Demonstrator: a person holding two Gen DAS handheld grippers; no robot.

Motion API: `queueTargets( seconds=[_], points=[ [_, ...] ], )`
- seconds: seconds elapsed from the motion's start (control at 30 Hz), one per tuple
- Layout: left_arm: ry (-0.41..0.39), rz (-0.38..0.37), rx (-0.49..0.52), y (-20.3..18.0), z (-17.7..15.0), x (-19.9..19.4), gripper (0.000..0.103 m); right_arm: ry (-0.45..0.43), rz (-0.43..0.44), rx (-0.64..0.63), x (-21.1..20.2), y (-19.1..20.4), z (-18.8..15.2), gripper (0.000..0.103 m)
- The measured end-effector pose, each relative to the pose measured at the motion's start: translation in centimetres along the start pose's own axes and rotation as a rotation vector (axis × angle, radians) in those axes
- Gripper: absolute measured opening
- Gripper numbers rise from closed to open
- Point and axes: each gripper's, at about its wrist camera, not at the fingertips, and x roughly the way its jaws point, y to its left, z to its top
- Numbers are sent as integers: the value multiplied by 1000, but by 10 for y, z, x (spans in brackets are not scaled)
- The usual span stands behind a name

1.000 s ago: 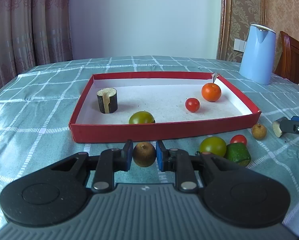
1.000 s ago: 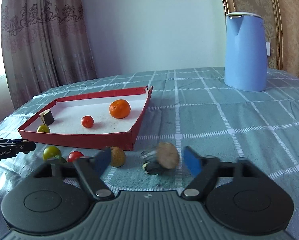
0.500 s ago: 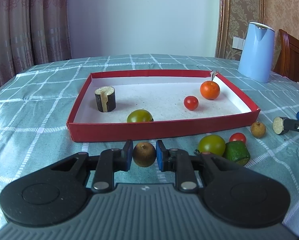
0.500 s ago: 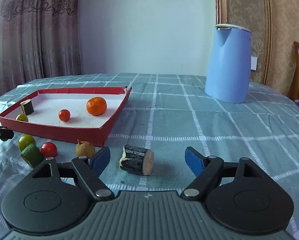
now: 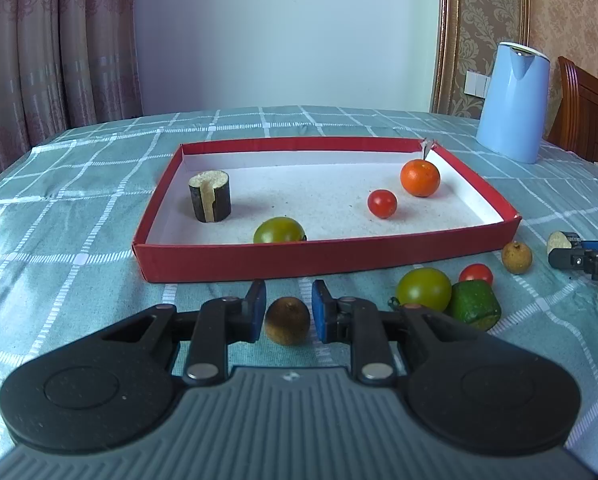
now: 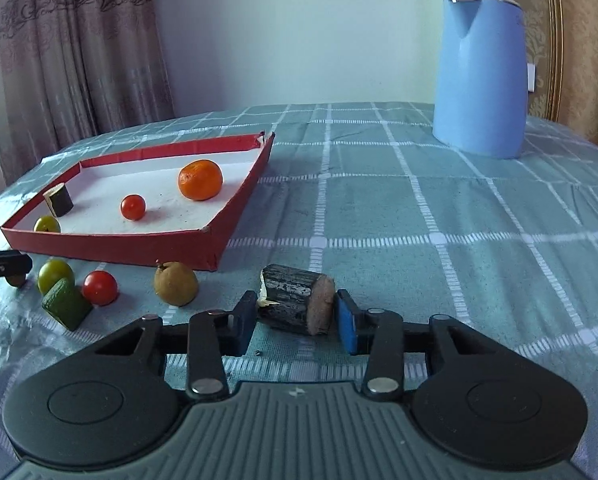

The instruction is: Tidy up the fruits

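Between the blue pads of my left gripper (image 5: 289, 312) sits a small brown fruit (image 5: 287, 321), low on the checked tablecloth (image 5: 79, 208) just in front of the red tray (image 5: 327, 258). The jaws are drawn in narrow around it, and the pads look to be touching its sides, though a sliver of shadow on each side makes me hedge on how firmly they press.

My right gripper (image 6: 297, 320) has its jaws closing on a dark log-shaped chunk (image 6: 297, 300) that lies on its side on the cloth, its brownish cut end turned toward the right pad. The left pad meets the pale end; the right pad stands just beside the cut face, with a thin gap showing.

Inside the tray lie an orange (image 5: 420, 178), a red cherry tomato (image 5: 382, 203), a green tomato (image 5: 279, 231) against the near wall, and a dark chunk standing upright (image 5: 210, 196) near the left wall. Outside, close to the tray's near right corner, are a second green tomato (image 5: 423, 290), a second red tomato (image 5: 476, 273), a green wedge (image 5: 475, 304) touching both, and a tan round fruit (image 5: 517, 257) a little further right. A blue kettle (image 6: 481, 74) stands well behind.
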Motion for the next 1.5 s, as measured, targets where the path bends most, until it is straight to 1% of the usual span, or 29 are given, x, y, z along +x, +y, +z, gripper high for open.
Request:
queueTargets(
  seconds=[0.1, 0.2, 0.33, 0.43, 0.57, 0.67, 0.77, 0.87, 1.0, 1.1, 1.17, 1.2, 1.27, 1.3, 1.33, 1.37, 1.43, 1.47, 1.5],
  points=[
    [-23, 2, 6, -1, 0, -4, 21, -34, 4, 16, -6, -2, 0, 39],
    [-41, -10, 6, -2, 1, -7, 17, -98, -7, 12, -17, 0, 3, 39],
    [-47, -25, 10, -4, 8, -8, 15, -155, 3, -5, -23, 9, 16, 39],
    [-61, -40, 0, -5, 19, -7, 15, -181, 9, -35, -19, 23, 31, 39],
    [-73, -27, 1, -7, 43, 6, 15, -185, 25, -90, -1, 47, 51, 39],
    [-51, -20, -22, -7, 60, 27, 15, -169, 17, -124, 17, 65, 64, 39],
    [-31, 19, -29, -8, 74, 49, 15, -111, 10, -141, 40, 77, 75, 39],
    [-7, 48, -37, -6, 82, 71, 15, -46, -4, -156, 64, 84, 81, 39],
    [38, 68, -45, -2, 85, 95, 15, 17, -5, -127, 88, 82, 83, 39],
    [52, 77, -47, -1, 86, 102, 15, 38, -11, -129, 92, 80, 80, 38],
    [35, 87, -48, 1, 86, 98, 16, 42, -9, -131, 93, 80, 79, 38],
    [15, 91, -46, 1, 86, 92, 18, 45, -9, -135, 93, 81, 79, 38],
    [-27, 87, -41, 3, 85, 77, 28, 49, -10, -149, 94, 84, 79, 38],
    [-49, 83, -47, 5, 85, 69, 41, 58, -9, -165, 95, 85, 78, 38],
    [-68, 79, -59, 7, 84, 62, 51, 63, -6, -176, 96, 87, 78, 38],
    [-80, 71, -68, 9, 82, 55, 53, 62, -5, -171, 97, 87, 77, 38],
    [-78, 52, -71, 13, 76, 42, 58, 59, 11, -188, 95, 89, 76, 41],
    [-78, 49, -77, 16, 72, 35, 59, 59, 16, -204, 93, 90, 75, 48],
    [-74, 46, -78, 18, 67, 29, 59, 46, 12, -207, 89, 90, 74, 61]
  ],
)
